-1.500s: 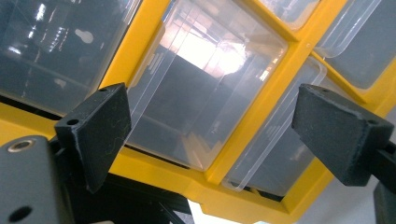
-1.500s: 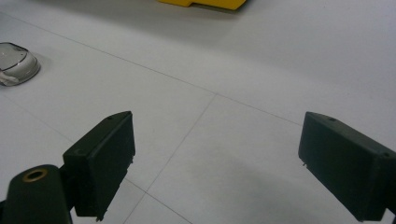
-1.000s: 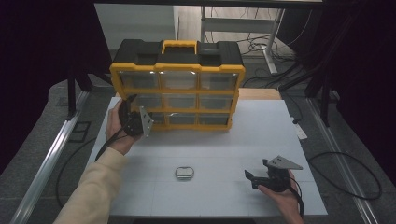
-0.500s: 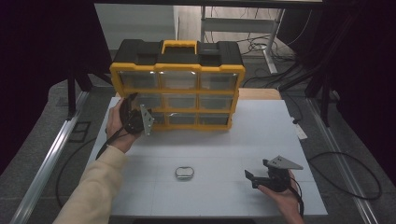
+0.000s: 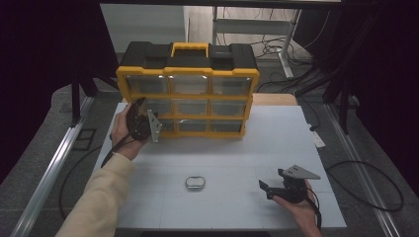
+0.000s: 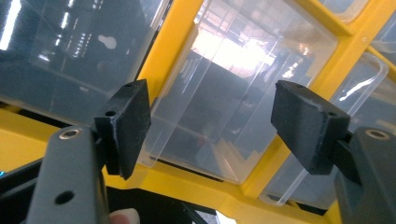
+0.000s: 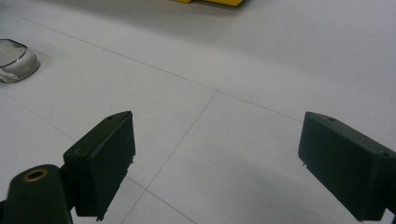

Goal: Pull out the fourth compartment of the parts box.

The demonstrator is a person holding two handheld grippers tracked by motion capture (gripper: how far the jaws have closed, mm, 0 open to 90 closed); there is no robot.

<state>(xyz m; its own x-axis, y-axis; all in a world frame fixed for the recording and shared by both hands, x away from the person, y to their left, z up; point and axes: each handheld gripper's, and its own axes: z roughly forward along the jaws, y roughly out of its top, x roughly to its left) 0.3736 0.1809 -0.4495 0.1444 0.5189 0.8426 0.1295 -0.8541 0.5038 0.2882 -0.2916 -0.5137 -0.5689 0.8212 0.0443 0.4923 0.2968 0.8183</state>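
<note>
A yellow and black organizer (image 5: 188, 94) with clear drawers stands upright at the back of the white table (image 5: 247, 148). My left gripper (image 5: 140, 107) is held up against its lower left drawers. In the left gripper view the gripper (image 6: 212, 123) has its pads apart, and a clear drawer front (image 6: 224, 93) shows in the gap with neither pad pressing on it. Its jaws have just been closing. My right gripper (image 5: 264, 187) rests low at the front right of the table, open, with bare table between its pads (image 7: 215, 163). A small clear oval case (image 5: 195, 182) (image 7: 14, 60) lies left of it.
Yellow frame bars (image 6: 173, 42) separate the drawers. Dark metal legs and cables (image 5: 306, 79) stand behind the table, and a rail (image 5: 54, 168) runs along its left side. White table surface lies between the oval case and the organizer.
</note>
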